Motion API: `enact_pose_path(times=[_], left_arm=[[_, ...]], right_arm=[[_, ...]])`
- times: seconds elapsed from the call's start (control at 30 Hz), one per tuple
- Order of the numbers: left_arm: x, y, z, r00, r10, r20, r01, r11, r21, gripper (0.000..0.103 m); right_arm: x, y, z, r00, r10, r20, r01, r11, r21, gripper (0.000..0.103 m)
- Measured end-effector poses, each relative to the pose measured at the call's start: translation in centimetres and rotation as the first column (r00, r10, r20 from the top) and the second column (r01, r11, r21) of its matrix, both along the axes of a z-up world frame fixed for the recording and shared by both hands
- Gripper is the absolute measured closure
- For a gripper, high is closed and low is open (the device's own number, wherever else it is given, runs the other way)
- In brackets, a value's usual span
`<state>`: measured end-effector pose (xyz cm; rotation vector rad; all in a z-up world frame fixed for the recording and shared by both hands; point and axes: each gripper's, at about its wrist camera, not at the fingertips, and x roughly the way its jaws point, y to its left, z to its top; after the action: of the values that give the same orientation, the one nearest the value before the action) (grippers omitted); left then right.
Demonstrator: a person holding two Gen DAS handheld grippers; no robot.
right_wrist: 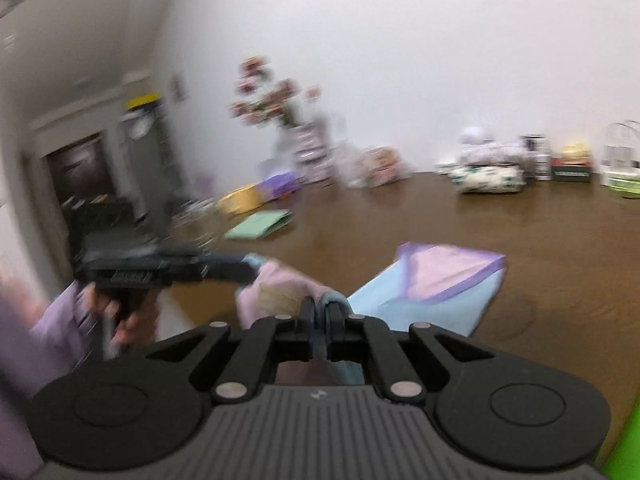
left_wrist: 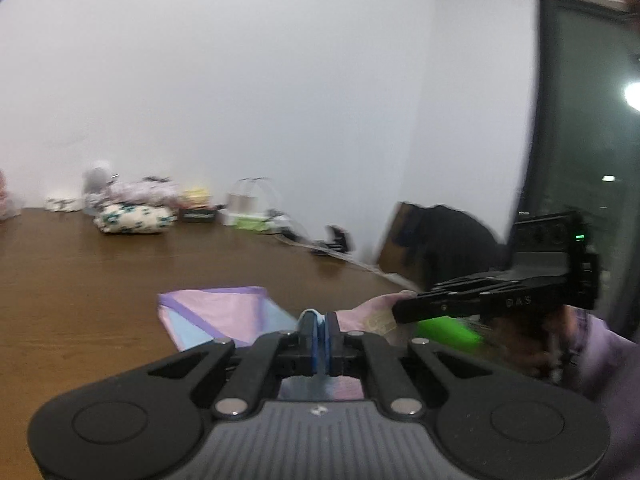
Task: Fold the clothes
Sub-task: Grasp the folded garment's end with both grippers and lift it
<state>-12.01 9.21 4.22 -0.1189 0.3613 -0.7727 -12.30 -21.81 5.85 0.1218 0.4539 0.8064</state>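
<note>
Two black two-finger grippers are closed on the same garment, a soft cloth in pink and light blue with purple trim (left_wrist: 224,312), which is spread on the brown wooden table (left_wrist: 80,280). In the left wrist view, the left gripper (left_wrist: 319,322) is seen with its jaws pressed together on a light blue fold of the cloth. The right gripper (left_wrist: 400,308) is seen at 3 o'clock of it, closed on the pink edge. In the right wrist view, the right gripper (right_wrist: 323,308) pinches a blue fold, and the left gripper (right_wrist: 250,266) is at 10 o'clock of it.

The step in hand is judged to be the lifting of the near edge for a fold. To do it well, both corners should be carried at the same height and speed, so that the edge is kept straight. The rest of the cloth lies flat beyond the grippers, toward 11 o'clock in the left view and toward 1 o'clock in the right view. Both pictures are blurred, so finer details cannot be told.
</note>
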Motion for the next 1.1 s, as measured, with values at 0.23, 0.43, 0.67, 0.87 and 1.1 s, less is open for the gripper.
enact_pose_path(times=[0.23, 0.43, 0.67, 0.87, 1.1], left_arm=[[5.3, -3.1, -0.9, 0.993, 0.111, -0.025, -0.107, 0.986, 0.125, 0.101], [8.7, -3.9, -3.5, 0.954, 0.274, -0.125, -0.244, 0.947, 0.210, 0.097], [6.6, -1.1, -0.5, 0.950, 0.268, -0.157, -0.261, 0.963, 0.065, 0.077], [6.6, -5.1, -1.8, 0.966, 0.218, -0.137, -0.192, 0.965, 0.177, 0.070], [6.3, -5.9, -4.8, 0.940, 0.320, -0.116, -0.275, 0.915, 0.295, 0.068]], right_arm=[[6.8, 2.2, -1.4, 0.977, -0.194, -0.084, 0.189, 0.980, -0.069, 0.099], [9.6, 3.9, -4.0, 0.928, -0.344, -0.144, 0.311, 0.927, -0.210, 0.099], [7.5, 3.2, -2.7, 0.922, -0.383, -0.052, 0.361, 0.903, -0.234, 0.068], [6.4, 3.1, -1.7, 0.955, -0.292, -0.054, 0.277, 0.941, -0.192, 0.081], [7.0, 4.9, -4.9, 0.954, -0.282, -0.104, 0.249, 0.936, -0.250, 0.077]])
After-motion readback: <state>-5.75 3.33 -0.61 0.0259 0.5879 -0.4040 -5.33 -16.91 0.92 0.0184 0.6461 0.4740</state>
